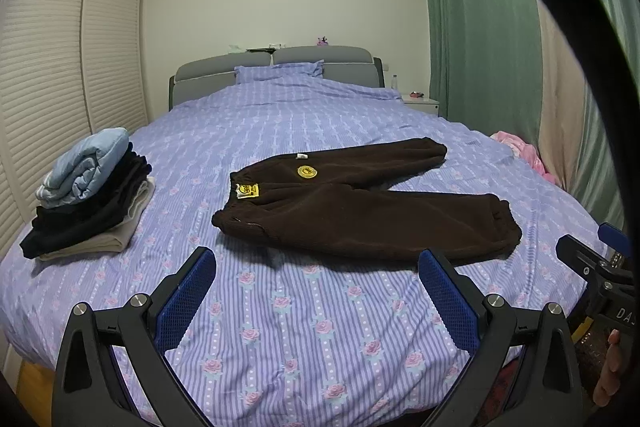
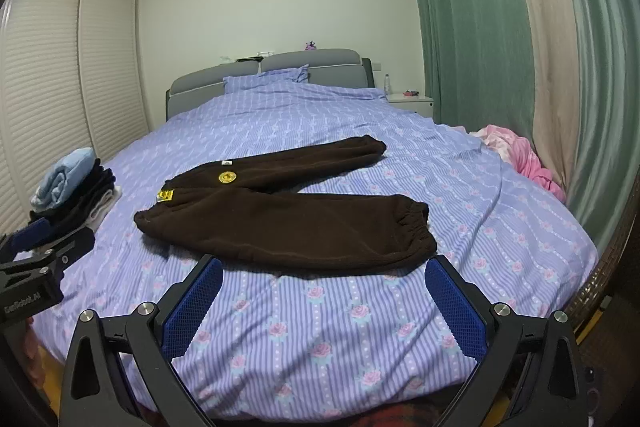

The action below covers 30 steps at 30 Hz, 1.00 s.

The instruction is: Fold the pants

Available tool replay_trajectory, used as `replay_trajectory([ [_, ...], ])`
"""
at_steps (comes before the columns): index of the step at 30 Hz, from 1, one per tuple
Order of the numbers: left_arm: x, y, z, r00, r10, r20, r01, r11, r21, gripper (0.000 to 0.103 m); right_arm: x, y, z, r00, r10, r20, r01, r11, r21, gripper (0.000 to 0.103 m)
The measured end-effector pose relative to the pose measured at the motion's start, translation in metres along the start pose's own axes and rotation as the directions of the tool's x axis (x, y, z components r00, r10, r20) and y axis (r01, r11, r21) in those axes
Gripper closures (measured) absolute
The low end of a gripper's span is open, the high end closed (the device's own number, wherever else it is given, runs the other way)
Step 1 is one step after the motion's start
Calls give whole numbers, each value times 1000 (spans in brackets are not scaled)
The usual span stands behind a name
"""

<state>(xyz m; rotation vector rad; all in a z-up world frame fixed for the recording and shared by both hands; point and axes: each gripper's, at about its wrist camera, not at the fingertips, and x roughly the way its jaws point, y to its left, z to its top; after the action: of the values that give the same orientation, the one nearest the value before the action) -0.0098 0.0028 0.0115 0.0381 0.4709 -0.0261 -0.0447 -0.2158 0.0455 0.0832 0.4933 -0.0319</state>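
Dark brown fleece pants (image 1: 360, 203) (image 2: 288, 215) lie flat on the bed, waistband to the left with yellow labels, both legs spread out to the right. My left gripper (image 1: 316, 267) hovers open above the bedspread, short of the near leg's lower edge, with nothing between its blue pads. My right gripper (image 2: 324, 271) is open too, just in front of the near leg and its elastic cuff (image 2: 416, 227). The right gripper also shows at the edge of the left wrist view (image 1: 592, 267), and the left one at the edge of the right wrist view (image 2: 52, 251).
The bed (image 1: 280, 327) wears a purple striped cover with roses. A stack of folded clothes (image 1: 88, 187) (image 2: 72, 187) rests at its left side. A pink garment (image 2: 516, 155) lies at the right edge by green curtains (image 2: 472, 27). Wardrobe doors (image 1: 60, 67) line the left wall.
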Motion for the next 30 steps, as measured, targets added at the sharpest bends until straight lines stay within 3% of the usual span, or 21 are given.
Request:
replay_trajectory([
  [30, 3, 2, 1, 1000, 19, 2, -19, 1000, 12, 0, -1, 0, 0, 1000, -2, 0, 2, 1000, -7, 0],
])
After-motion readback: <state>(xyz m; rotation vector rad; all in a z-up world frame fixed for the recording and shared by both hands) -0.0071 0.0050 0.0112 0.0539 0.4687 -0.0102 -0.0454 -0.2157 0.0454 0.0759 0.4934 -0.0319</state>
